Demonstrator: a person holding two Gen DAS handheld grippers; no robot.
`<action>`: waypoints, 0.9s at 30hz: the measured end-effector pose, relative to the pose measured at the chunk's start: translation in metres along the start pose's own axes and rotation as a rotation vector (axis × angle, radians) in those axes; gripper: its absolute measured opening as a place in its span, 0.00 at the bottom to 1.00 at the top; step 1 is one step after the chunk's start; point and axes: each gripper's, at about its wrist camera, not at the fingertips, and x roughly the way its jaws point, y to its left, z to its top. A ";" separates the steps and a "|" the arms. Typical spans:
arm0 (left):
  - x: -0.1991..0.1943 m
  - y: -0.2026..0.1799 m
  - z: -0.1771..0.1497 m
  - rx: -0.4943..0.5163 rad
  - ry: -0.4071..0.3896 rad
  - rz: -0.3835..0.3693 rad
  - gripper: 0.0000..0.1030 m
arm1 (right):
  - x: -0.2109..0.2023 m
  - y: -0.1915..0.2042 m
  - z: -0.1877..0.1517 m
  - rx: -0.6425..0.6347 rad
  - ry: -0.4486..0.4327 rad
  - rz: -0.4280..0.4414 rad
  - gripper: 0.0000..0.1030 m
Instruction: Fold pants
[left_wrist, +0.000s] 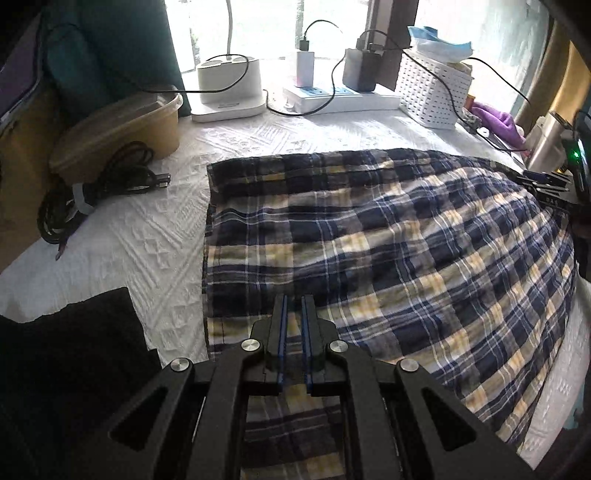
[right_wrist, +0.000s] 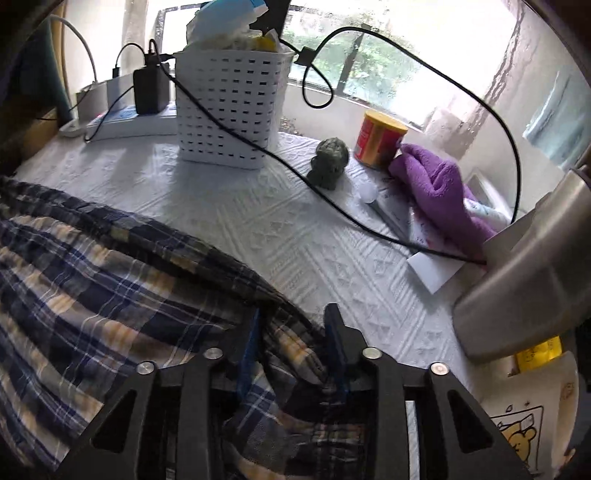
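Pinching hard, the left tongs (left_wrist: 294, 306) sit almost fully closed with just a sliver between the blue-lined pads, and a bit of the plaid pants (left_wrist: 369, 251) cloth shows in that sliver near the lower left edge of the garment, so it looks like a grip on the fabric. The right tongs (right_wrist: 293, 317) are about half open, with a bunched fold of the pants (right_wrist: 110, 280) edge sitting between the fingers; can't tell for sure if the pads actually press on it, since the cloth is all crumpled there and the frame is a bit smeared.

The pants lie spread out on a bench covered with a white textured cloth (left_wrist: 147, 236), taking up the near and right part of it.

Far side is a bright window sill area: a white power strip (left_wrist: 340, 98) with chargers plugged in, a white perforated basket (right_wrist: 229, 107) stuffed with stuff, and a black cable (right_wrist: 369, 221) snaking across. Over on the left there's a tan lidded tub (left_wrist: 122, 129) and a coiled black cord (left_wrist: 92, 195). On the right, a small dark green figurine (right_wrist: 330, 162), a red and yellow can (right_wrist: 378, 138), a purple fuzzy cloth (right_wrist: 439, 192) and some metallic thing (right_wrist: 528, 273) cut off by the frame.

A dark cloth (left_wrist: 74, 339) at near left is mostly out of frame. The window is totally blown out.
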 end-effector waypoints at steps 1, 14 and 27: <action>-0.001 0.001 0.001 -0.006 0.002 0.010 0.06 | -0.005 -0.001 -0.001 0.006 -0.020 -0.016 0.47; -0.045 -0.073 -0.023 0.081 -0.102 -0.158 0.06 | -0.098 0.034 -0.040 0.070 -0.161 0.186 0.49; -0.034 -0.109 -0.070 0.097 -0.001 -0.212 0.06 | -0.099 0.128 -0.097 -0.078 -0.059 0.309 0.49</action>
